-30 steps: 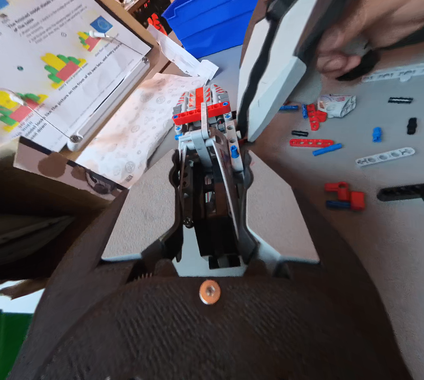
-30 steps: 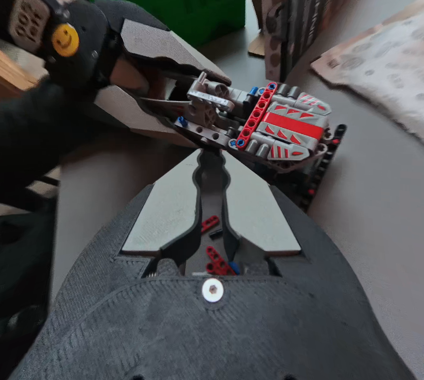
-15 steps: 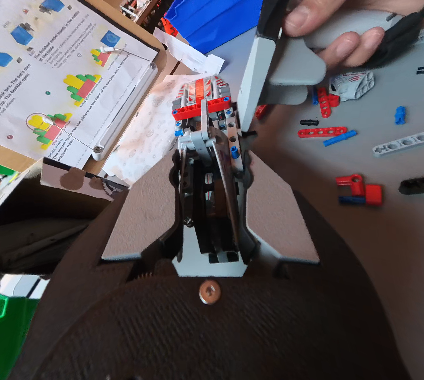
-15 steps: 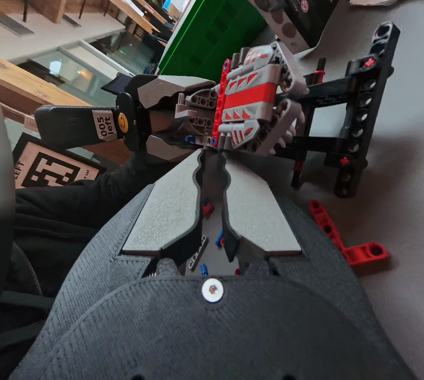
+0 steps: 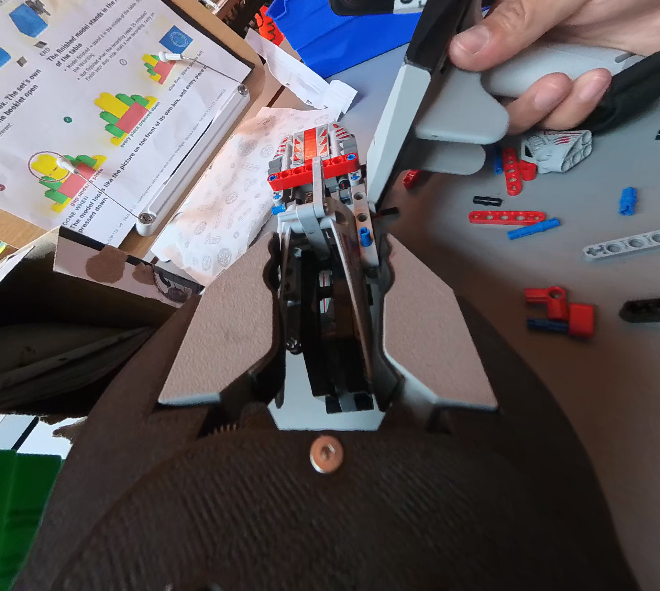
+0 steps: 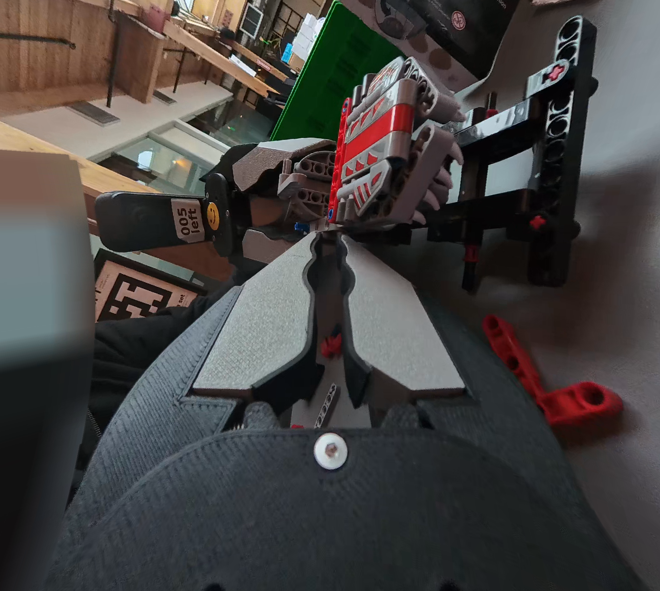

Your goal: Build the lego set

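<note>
The lego model [image 5: 314, 163], grey and red panels on a black beam frame, is clamped between the fingers of my left gripper [image 5: 326, 242]. It also shows in the right wrist view [image 6: 378, 145], with its black frame [image 6: 550, 145] reaching down to the table. My right gripper [image 6: 330, 236] is shut, apparently on a small black pin [image 5: 387, 211], and its tip touches the model's side. In the left wrist view the right gripper [image 5: 373, 202] comes in from the upper right, held by a hand [image 5: 535, 38]. The left gripper [image 6: 278, 202] shows behind the model.
Loose parts lie on the grey table to the right: a red beam [image 5: 507, 217], a blue pin [image 5: 534, 229], a grey beam [image 5: 621, 247], a red connector [image 5: 560, 309]. A red angled beam [image 6: 550, 381] lies by my right gripper. An instruction sheet [image 5: 107, 74], blue bins [image 5: 339, 24], a green bin [image 6: 332, 74]. My two grippers' fingertips are within a few centimetres of each other.
My right gripper has rolled onto its side and settled against the model's side over the last second. My left gripper kept its hold and shifted the model only slightly.
</note>
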`<state>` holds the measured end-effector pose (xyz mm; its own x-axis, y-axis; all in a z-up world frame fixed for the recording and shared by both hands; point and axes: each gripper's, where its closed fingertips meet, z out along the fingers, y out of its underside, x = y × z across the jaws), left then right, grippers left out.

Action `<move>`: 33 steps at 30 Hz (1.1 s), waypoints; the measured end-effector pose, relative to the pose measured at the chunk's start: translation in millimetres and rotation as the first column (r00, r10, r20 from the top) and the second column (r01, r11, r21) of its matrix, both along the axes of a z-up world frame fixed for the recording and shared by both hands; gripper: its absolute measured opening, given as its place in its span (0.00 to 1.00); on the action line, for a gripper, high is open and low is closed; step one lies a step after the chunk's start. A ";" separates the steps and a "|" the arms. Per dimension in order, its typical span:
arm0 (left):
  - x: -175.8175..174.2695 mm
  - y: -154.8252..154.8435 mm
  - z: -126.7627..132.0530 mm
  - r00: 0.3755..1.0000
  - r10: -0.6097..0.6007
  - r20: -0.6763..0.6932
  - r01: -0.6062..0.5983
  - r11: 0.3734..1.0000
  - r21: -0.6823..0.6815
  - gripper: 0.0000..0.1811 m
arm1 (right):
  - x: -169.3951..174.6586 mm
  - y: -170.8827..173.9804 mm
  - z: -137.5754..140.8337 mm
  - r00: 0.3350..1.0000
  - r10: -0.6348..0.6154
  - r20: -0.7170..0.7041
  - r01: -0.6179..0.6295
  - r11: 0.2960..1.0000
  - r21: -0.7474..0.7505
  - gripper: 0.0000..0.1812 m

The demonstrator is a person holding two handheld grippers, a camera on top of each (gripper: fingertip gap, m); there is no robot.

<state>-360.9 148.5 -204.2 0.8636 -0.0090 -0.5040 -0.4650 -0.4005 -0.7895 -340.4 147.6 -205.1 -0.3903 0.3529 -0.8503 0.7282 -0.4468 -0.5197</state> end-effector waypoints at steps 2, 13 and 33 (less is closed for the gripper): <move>0.3 1.0 -0.1 1.000 0.008 -0.007 -0.008 1.000 -0.002 0.30 | 0.3 -2.7 -0.6 1.000 0.004 0.000 -0.004 1.000 0.011 0.02; 3.8 2.2 1.7 1.000 0.003 -0.014 -0.003 1.000 0.004 0.30 | 2.7 -3.2 -0.4 0.999 0.027 -0.034 -0.024 0.997 0.080 0.02; -24.3 -18.3 19.2 0.977 0.024 0.211 -0.047 0.993 0.106 0.28 | 26.1 -22.7 -24.9 0.977 0.212 -0.004 -0.196 0.908 0.371 0.00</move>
